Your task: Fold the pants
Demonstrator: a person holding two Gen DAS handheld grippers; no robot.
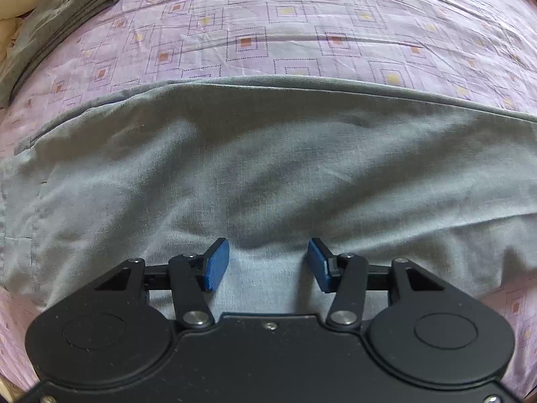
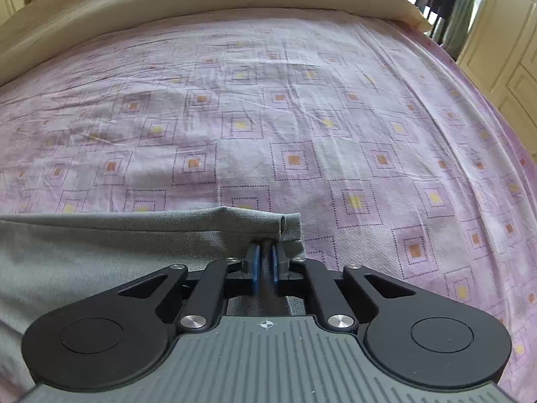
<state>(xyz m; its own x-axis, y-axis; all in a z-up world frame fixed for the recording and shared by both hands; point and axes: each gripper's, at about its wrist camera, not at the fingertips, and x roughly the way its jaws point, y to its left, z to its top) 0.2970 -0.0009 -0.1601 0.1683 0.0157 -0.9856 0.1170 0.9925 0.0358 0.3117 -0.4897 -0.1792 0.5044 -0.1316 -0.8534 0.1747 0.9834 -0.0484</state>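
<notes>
Low in frame, right gripper (image 2: 265, 262) pinches the grey pants' (image 2: 100, 255) hem corner on the bed (image 2: 302, 117); left gripper (image 1: 268, 262) hovers half-open over them, empty. Next, probably, carrying that end across.

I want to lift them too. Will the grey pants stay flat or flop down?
Probably flop: the pants lie soft and wrinkled on the bed sheet. Likely light, since the right tongs pinch only one bunched corner.

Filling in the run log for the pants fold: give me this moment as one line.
left gripper: open, over pants | right gripper: shut on pants hem | surface: purple bedsheet | fold: not yet done
</notes>
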